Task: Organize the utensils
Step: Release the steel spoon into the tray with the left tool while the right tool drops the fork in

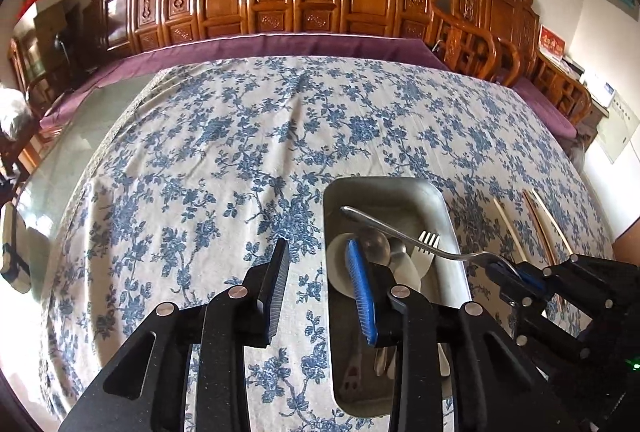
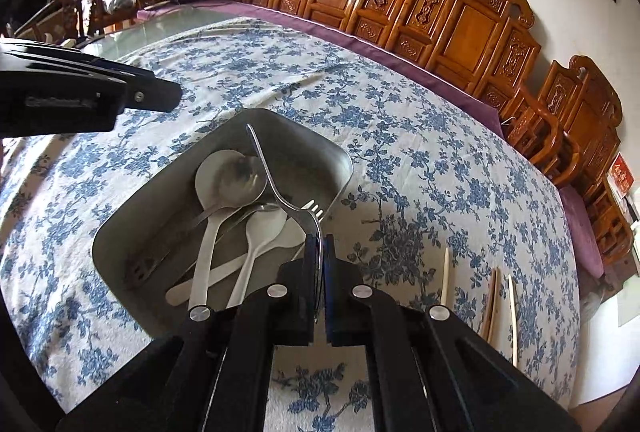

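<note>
Pinched edge-on between the pads of my right gripper point(image 2: 320, 268), a steel fork point(image 2: 276, 188) hangs over the metal tray point(image 2: 344, 156), handle pointing away. My left gripper point(image 1: 320, 288) stands spread and empty beside the tray's left wall. Risk: the thin, slick fork could swivel in so narrow a pinch and drop outside, or clatter onto the spoons point(image 2: 228, 176) already inside. Chopsticks point(image 2: 494, 296) remain on the tablecloth point(image 2: 400, 136) to the right.

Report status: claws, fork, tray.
Right claw shut on fork, held above tray. Left claw open, empty. Spoons in tray; chopsticks on cloth beside it.
</note>
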`<state>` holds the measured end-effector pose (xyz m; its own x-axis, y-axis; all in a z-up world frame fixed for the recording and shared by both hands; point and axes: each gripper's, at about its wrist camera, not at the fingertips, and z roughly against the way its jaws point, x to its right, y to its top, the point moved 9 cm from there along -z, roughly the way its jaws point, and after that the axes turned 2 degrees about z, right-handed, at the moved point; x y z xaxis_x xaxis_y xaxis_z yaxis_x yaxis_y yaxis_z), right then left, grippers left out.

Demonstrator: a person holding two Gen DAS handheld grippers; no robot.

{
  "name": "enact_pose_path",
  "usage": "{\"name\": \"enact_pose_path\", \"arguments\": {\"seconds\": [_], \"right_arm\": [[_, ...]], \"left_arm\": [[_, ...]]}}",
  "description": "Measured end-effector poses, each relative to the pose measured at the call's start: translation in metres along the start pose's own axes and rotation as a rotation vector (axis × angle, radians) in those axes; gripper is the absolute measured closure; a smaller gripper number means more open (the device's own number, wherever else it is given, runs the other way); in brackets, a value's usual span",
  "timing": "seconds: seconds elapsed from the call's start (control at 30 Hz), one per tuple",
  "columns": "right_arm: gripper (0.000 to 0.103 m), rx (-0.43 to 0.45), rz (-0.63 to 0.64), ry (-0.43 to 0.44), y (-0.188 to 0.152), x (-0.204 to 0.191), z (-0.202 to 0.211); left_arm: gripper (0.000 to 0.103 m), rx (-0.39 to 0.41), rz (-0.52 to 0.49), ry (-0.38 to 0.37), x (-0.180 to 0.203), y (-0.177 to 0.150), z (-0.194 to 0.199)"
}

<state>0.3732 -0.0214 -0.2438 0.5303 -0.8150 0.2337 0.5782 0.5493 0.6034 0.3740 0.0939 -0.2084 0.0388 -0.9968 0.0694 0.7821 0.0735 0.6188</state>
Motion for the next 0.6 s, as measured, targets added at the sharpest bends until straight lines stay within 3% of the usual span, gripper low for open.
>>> {"name": "enact_pose_path", "arguments": {"seconds": [0.6], "right_arm": [[0.091,0.032,-0.092,0.2,-0.002,-0.029,0.013]], "left_arm": [[0.074,0.01,0.03,0.007,-0.015,0.005,0.004]]}}
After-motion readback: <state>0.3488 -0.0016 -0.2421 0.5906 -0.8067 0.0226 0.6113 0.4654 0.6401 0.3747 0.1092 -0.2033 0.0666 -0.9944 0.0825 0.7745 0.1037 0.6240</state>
